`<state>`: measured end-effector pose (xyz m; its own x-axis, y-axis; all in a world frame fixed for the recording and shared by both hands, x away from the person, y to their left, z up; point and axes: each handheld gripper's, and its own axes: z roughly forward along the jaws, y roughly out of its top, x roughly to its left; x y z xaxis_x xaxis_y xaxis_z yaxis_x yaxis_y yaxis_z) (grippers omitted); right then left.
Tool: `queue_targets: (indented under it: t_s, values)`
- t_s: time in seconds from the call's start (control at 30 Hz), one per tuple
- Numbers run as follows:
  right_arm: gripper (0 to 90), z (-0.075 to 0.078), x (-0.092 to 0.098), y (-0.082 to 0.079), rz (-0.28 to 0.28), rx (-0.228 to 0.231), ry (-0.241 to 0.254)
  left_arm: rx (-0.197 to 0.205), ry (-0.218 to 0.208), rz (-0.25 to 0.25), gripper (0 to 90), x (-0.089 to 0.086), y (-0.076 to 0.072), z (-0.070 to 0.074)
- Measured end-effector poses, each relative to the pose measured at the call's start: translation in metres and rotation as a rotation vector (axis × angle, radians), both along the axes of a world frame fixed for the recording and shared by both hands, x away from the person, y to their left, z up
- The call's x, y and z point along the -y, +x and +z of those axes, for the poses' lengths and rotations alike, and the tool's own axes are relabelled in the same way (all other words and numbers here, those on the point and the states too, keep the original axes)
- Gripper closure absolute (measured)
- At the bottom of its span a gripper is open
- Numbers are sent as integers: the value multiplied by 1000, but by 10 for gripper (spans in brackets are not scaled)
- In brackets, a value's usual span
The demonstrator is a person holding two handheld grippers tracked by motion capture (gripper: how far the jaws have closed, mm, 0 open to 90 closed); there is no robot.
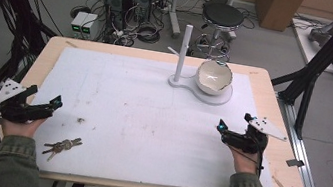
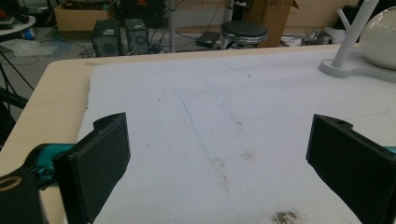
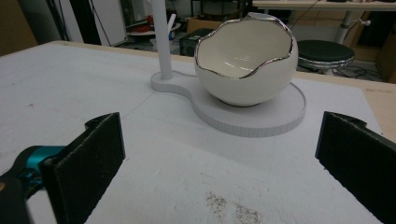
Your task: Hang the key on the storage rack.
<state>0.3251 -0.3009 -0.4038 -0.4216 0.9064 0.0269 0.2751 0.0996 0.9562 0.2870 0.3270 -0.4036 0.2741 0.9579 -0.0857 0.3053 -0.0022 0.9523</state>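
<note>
at the frame's lower left the left gripper [image 1: 46, 105] rests wide open and empty above the keys [image 1: 63, 146], the egg-shaped bowl [image 1: 214, 77] sits upper centre on its stand [image 1: 223, 96], and the right gripper [image 1: 223, 131], equally open, suggests nothing begun, probably a reach next.

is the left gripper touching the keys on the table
Apart. In the high view, bare white mat separates the left gripper from the keys, which lie nearer the person's sleeve.
</note>
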Motion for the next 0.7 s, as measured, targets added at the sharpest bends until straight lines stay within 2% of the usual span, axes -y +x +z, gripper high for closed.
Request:
queue_targets:
  t_s: [0.33,0.7]
  values:
    - [3,0,0,0,4,3,-3,-5,1,-4,67,0,0,0]
    - [3,-1,-2,0,16,-5,-11,-24,19,-45,68,8,1,1]
